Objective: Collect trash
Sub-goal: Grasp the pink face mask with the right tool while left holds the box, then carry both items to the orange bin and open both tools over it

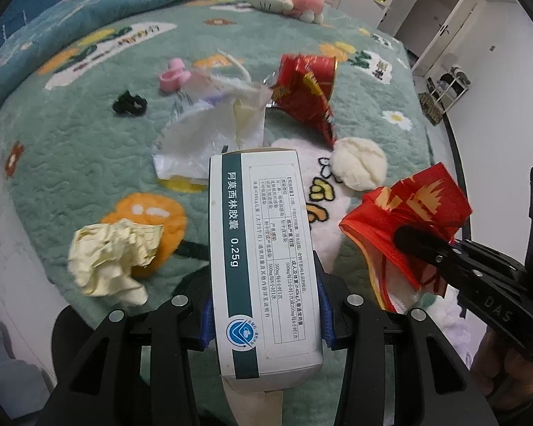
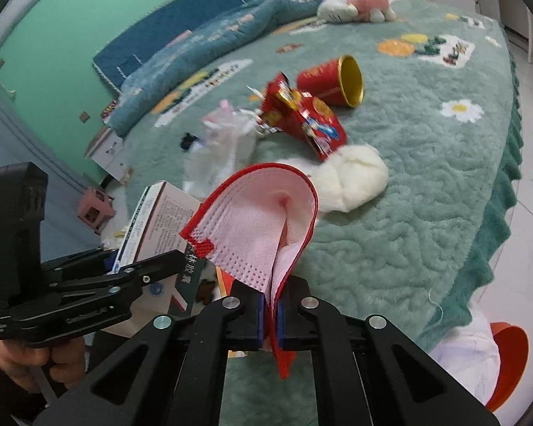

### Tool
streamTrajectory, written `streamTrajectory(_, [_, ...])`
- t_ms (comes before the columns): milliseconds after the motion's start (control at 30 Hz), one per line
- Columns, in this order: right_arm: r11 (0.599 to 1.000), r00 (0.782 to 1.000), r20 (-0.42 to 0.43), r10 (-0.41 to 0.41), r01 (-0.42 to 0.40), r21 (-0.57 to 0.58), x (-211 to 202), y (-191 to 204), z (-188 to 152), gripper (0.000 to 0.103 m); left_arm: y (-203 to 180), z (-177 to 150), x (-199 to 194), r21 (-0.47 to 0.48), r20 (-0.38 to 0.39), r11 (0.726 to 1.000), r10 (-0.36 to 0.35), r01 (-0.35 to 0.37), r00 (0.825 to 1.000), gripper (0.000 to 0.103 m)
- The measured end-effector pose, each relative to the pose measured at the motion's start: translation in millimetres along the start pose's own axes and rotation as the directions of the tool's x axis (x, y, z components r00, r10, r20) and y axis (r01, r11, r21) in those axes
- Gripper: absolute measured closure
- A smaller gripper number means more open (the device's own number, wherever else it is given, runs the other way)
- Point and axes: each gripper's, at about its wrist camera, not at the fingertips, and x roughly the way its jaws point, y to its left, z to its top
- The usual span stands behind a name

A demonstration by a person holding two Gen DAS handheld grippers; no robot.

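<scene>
The left gripper (image 1: 264, 314) squeezes one stiff white and green box (image 1: 263, 259) in the bottom middle of the left view, and the right gripper (image 2: 270, 323) pinches one soft red mask (image 2: 263, 220) with a pink inside in the bottom middle of the right view. On the fuzzy green blanket (image 1: 89, 142) past them lie one crumpled yellow paper (image 1: 112, 257), one thin white bag (image 1: 202, 142), one shiny red wrapper (image 1: 307, 97) and one puffy white ball (image 1: 359, 167). One round red cup (image 2: 332, 81) lies tipped over, and one red bin (image 2: 508, 358) sits at the lower right of the right view.
</scene>
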Motion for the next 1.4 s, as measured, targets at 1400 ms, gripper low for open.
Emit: streamTrajectory(1400, [0.684, 0.826, 0.146, -0.545, 0.338, 0.647, -247, -274, -207, 0.098, -394, -43, 118, 0.571, -0.379, 0.668, -0.301, 0.477, 0.875, 0.058])
